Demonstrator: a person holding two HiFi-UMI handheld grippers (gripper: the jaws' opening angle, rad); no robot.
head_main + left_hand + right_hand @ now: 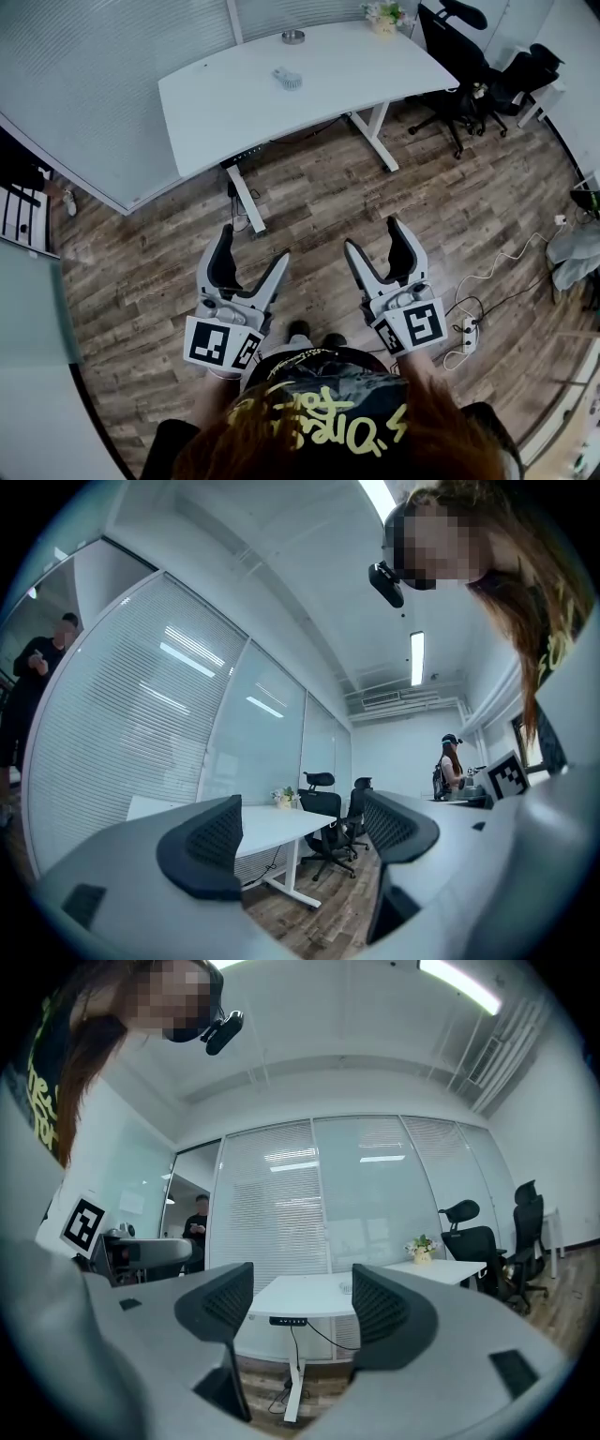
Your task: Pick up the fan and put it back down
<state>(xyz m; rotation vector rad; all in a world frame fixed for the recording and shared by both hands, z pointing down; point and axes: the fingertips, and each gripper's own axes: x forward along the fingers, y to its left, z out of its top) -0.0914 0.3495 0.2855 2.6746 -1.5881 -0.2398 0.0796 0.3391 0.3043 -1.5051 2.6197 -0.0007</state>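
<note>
We stood on the wood floor (309,202), well apart from the white worktop (216,103); the small pale fan (288,78) sat near the worktop's middle, untouched, with a round dish (292,37) beyond it. The left gripper (255,244) and the right gripper (372,234) were both held out in front of us, jaws wide, nothing between them. We judged the risks thus: the fan, pale on a pale top, could be misjudged and nudged or tipped by one jaw closing first; a light grip on its rounded body might slip on the lift; a hard set-down could topple it.
</note>
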